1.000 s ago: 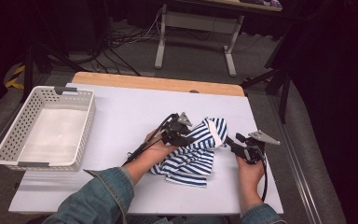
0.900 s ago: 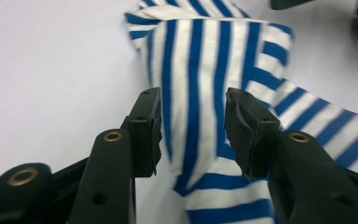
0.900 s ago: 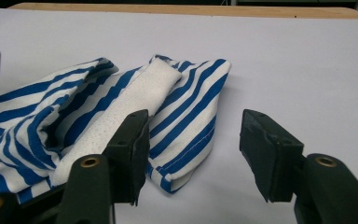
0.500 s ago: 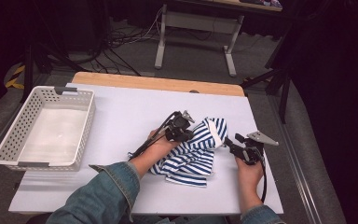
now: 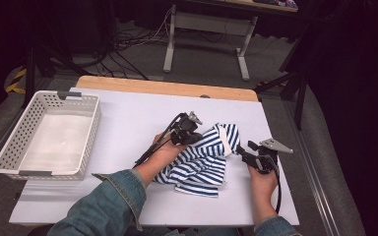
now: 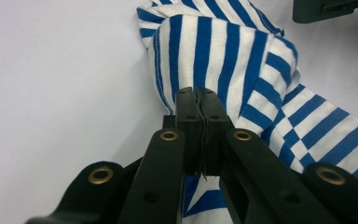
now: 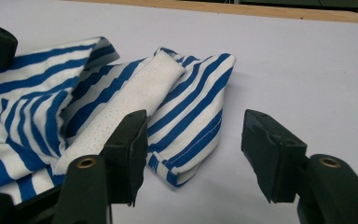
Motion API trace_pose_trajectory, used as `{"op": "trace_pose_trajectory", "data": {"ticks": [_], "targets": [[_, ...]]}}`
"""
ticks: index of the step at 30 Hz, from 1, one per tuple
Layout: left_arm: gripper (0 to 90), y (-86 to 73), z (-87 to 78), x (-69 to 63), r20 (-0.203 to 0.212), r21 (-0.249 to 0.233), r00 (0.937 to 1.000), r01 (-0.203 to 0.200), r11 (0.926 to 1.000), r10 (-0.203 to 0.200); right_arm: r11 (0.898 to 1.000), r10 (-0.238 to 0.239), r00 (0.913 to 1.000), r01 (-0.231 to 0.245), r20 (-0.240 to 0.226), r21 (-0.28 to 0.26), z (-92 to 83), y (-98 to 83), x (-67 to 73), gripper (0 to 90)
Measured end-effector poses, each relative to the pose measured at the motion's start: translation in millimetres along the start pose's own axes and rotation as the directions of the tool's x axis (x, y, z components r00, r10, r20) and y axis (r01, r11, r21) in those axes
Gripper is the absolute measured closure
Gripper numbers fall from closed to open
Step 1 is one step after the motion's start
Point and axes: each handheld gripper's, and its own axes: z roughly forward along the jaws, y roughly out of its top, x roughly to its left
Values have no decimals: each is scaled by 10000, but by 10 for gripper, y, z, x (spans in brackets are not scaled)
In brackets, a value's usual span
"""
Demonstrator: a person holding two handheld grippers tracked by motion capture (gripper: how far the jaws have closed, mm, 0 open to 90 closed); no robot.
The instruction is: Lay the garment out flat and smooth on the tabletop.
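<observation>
In the high view, the striped cloth (image 5: 202, 160) is lying crumpled on the right half of the white table (image 5: 128, 118), well away from the white basket (image 5: 49, 137) sitting at the left edge. A wide bare stretch of table is lying open between basket and cloth, with more behind the cloth toward the wooden edge (image 5: 167, 87). The left gripper (image 5: 189, 132) is resting on the cloth's upper left part; the right gripper (image 5: 248, 153) is sitting just beside the cloth's right fold, near the table's right edge.

In the left gripper view, the left gripper (image 6: 199, 100) is pinching a fold of the striped cloth (image 6: 214, 56), its jaws having just been closing and now standing together on the fabric, with bare table spreading to the left.

In the right gripper view, the right gripper (image 7: 193, 140) is standing half open, holding nothing; the striped cloth (image 7: 186, 107) is reaching in between the jaws beside the left one, with clear table ahead and to the right
</observation>
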Motion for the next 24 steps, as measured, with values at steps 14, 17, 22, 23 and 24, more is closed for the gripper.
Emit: {"op": "trace_pose_trajectory", "data": {"ticks": [14, 17, 22, 23, 24], "targets": [[894, -28, -389, 182, -1094, -884, 9933, 290, 9957, -386, 10000, -39, 10000, 39, -42, 16, 5, 1, 9, 416], [894, -104, -528, 286, -1513, -1112, 9853, 629, 9918, -795, 9999, -125, 9999, 125, -43, 68, 7, 2, 16, 418], [894, -331, -745, 535, -2599, -1428, 9517, 1297, 9812, -1636, 9998, -191, 9997, 193, -138, 87, 14, 7, 38, 425], [894, -409, -795, 607, -2845, -1515, 9377, 1618, 9751, -1997, 9998, -207, 9997, 208, -154, 76, 14, 8, 40, 426], [894, -476, -827, 663, -2982, -1578, 9263, 1899, 9690, -2301, 9998, -183, 9996, 184, -222, 57, 15, 10, 46, 426]]}}
